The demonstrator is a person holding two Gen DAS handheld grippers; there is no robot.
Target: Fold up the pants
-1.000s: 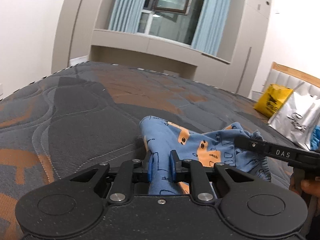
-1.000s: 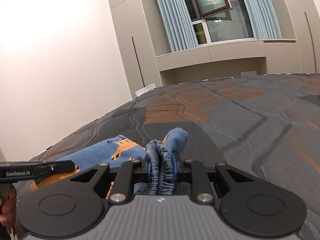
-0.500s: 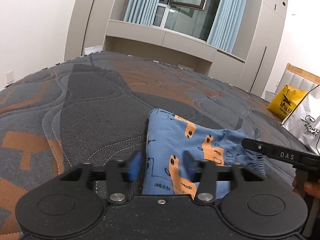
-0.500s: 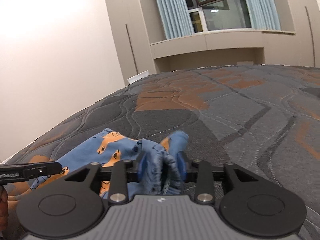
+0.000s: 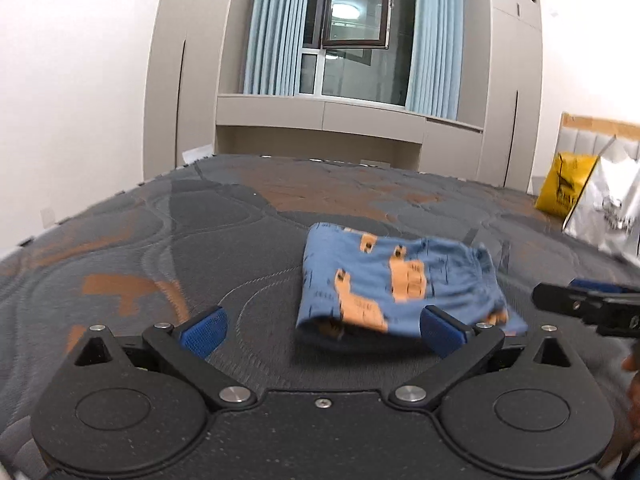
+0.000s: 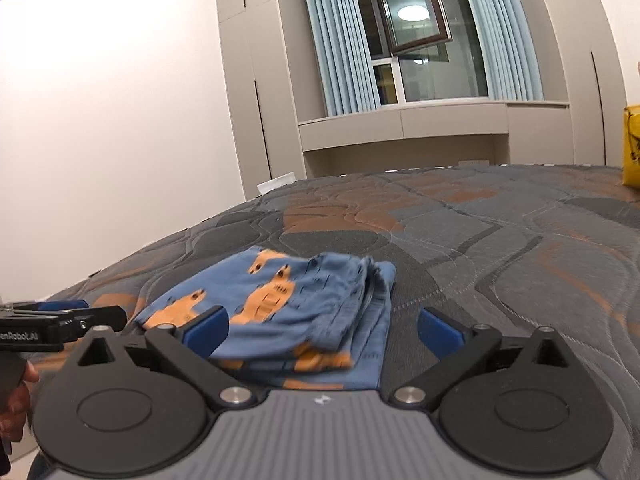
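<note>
- The pants (image 5: 396, 288) lie as a small folded packet on the mattress (image 5: 160, 248), flat, in several layers, and we see nothing holding them.
- Their long axis runs across both views, side to side, with the gathered waistband (image 6: 360, 292) at the right end and a smooth folded edge at the left.
- From our left gripper (image 5: 322, 330) the packet lies ahead and a little to the right; its right pad is just beside the near edge, apart from the cloth as far as we can tell.
- From our right gripper (image 6: 322, 328) the packet lies ahead and a little to the left, with its near right corner reaching between the fingers; this one looks nearer.
- Both pairs of jaws have just been opening and now stand wide, pads clear of the fabric, gripping nothing.
- We judge the fold about done; any further fold would mean bringing one short end over the other along that side-to-side axis.
</note>
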